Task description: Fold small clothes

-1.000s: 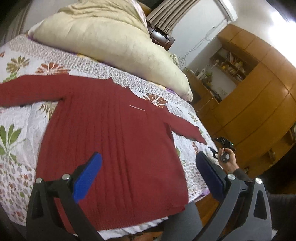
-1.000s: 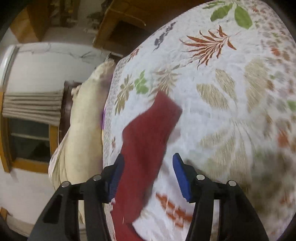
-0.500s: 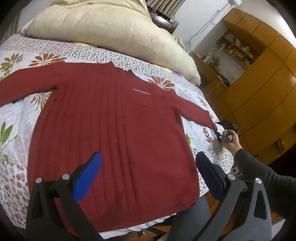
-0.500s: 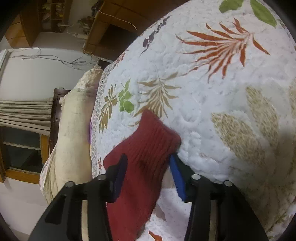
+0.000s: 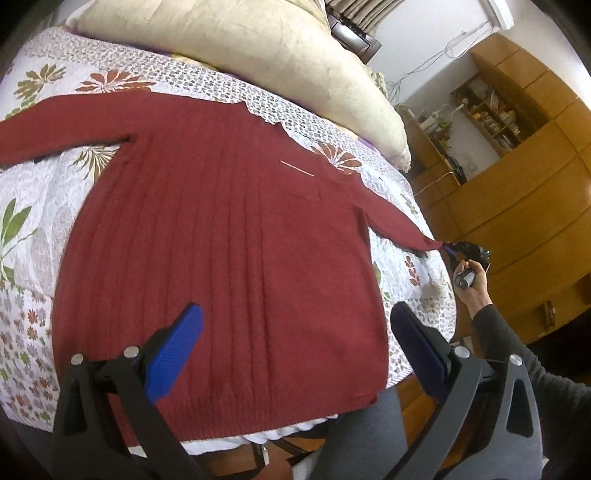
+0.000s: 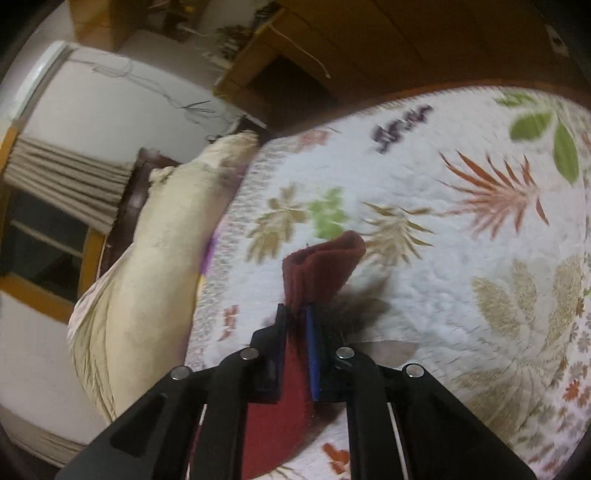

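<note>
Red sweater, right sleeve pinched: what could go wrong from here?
1. The right hand-held gripper is shut on only the cuff of the red sweater; it may slip out.
2. The left hand-held gripper hovers open, so pulling the sleeve could drag the body askew on the quilt.

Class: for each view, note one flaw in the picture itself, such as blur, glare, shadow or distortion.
Left wrist view: fisheye bends the bed edge; the window wall is overexposed. Right wrist view: motion blur smears the quilt; a dark shadow lies beside the pinched sleeve.

The sweater point(image 5: 221, 236) lay flat on the bed point(image 5: 33, 206), pillow point(image 5: 236, 55) behind it, cabinets point(image 5: 524, 206) right; 1 cuff point(image 6: 321, 266) seemed raised off the quilt.
</note>
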Demonstrator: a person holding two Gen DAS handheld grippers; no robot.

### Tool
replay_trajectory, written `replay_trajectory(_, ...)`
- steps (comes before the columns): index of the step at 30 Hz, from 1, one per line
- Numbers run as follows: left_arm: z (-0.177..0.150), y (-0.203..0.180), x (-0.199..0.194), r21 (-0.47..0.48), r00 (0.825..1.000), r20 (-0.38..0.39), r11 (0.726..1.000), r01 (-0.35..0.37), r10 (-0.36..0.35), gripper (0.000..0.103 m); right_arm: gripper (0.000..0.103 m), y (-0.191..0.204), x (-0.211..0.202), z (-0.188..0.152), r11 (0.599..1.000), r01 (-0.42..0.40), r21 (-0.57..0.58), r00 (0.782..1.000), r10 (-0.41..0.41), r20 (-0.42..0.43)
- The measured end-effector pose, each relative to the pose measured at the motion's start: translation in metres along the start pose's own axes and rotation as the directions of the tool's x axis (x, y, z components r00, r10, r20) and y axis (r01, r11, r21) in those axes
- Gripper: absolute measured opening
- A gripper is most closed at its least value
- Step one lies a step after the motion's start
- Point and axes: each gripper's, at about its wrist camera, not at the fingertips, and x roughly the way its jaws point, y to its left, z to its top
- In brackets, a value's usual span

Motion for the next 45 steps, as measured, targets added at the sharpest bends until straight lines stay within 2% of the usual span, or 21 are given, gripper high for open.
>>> replay_trajectory(7, 0.002, 0.001, -0.016, -0.003, 0.999, 0.028, 1.0, 0.02, -0.02, 0.1, 0.009, 0.076, -0.023, -0.023, 0.982, -0.056, -0.181, 0.998, 0.056, -0.005)
replay_trajectory(11, 0.006, 0.012, -0.02, -0.062, 0.998, 0.036, 0.996, 0.061, -0.059, 0.1, 0.009, 0.139, -0.032, -0.055, 0.934, -0.092, -0.345, 0.996, 0.089, -0.023)
replay_trajectory(15, 0.015, 0.021, -0.02, -0.109, 0.993, 0.035, 0.988, 0.113, -0.11, 0.1, 0.009, 0.199, -0.034, -0.099, 0.866, -0.141, -0.479, 0.99, 0.122, -0.071)
replay_trajectory(20, 0.029, 0.021, -0.017, -0.11, 0.985, 0.043, 0.979, 0.172, -0.168, 0.1, 0.009, 0.237, -0.019, -0.151, 0.807, -0.178, -0.563, 0.983, 0.126, -0.131)
replay_trajectory(25, 0.053, 0.014, -0.006, -0.083, 0.979, 0.055, 0.976, 0.199, -0.195, 0.1, 0.008, 0.245, 0.014, -0.2, 0.777, -0.188, -0.6, 0.976, 0.081, -0.201)
replay_trajectory(28, 0.07, 0.013, 0.013, -0.109, 0.967, 0.029, 0.961, 0.256, -0.254, 0.1, 0.007, 0.244, 0.04, -0.235, 0.749, -0.196, -0.633, 0.968, 0.043, -0.249)
replay_trajectory(31, 0.089, 0.01, 0.042, -0.139, 0.954, -0.01, 0.946, 0.294, -0.298, 0.1, 0.006, 0.239, 0.067, -0.273, 0.716, -0.189, -0.672, 0.958, -0.014, -0.285)
replay_trajectory(33, 0.102, 0.005, 0.066, -0.133, 0.951, -0.042, 0.945, 0.298, -0.305, 0.1, 0.001, 0.231, 0.084, -0.297, 0.694, -0.187, -0.695, 0.95, -0.053, -0.309)
replay_trajectory(35, 0.118, 0.002, 0.097, -0.148, 0.947, -0.086, 0.944, 0.294, -0.308, 0.1, 0.001, 0.222, 0.102, -0.323, 0.664, -0.181, -0.726, 0.941, -0.097, -0.323)
replay_trajectory(36, 0.124, 0.004, 0.109, -0.171, 0.946, -0.092, 0.941, 0.291, -0.309, 0.1, 0.001, 0.217, 0.11, -0.329, 0.66, -0.184, -0.728, 0.935, -0.111, -0.337)
replay_trajectory(38, 0.136, 0.008, 0.136, -0.233, 0.937, -0.11, 0.925, 0.299, -0.33, 0.1, 0.016, 0.207, 0.126, -0.349, 0.647, -0.188, -0.739, 0.916, -0.156, -0.369)
replay_trajectory(40, 0.145, 0.009, 0.167, -0.276, 0.931, -0.131, 0.915, 0.295, -0.34, 0.1, 0.023, 0.202, 0.123, -0.356, 0.637, -0.193, -0.746, 0.917, -0.154, -0.368)
replay_trajectory(42, 0.152, 0.009, 0.198, -0.326, 0.925, -0.146, 0.9, 0.29, -0.351, 0.1, 0.032, 0.193, 0.106, -0.351, 0.676, -0.2, -0.709, 0.927, -0.104, -0.36)
replay_trajectory(44, 0.157, 0.007, 0.229, -0.377, 0.909, -0.175, 0.878, 0.294, -0.379, 0.1, 0.047, 0.175, 0.082, -0.34, 0.74, -0.194, -0.644, 0.938, -0.053, -0.343)
replay_trajectory(45, 0.159, 0.003, 0.249, -0.407, 0.896, -0.19, 0.863, 0.299, -0.4, 0.1, 0.047, 0.164, 0.069, -0.339, 0.767, -0.206, -0.608, 0.936, -0.027, -0.352)
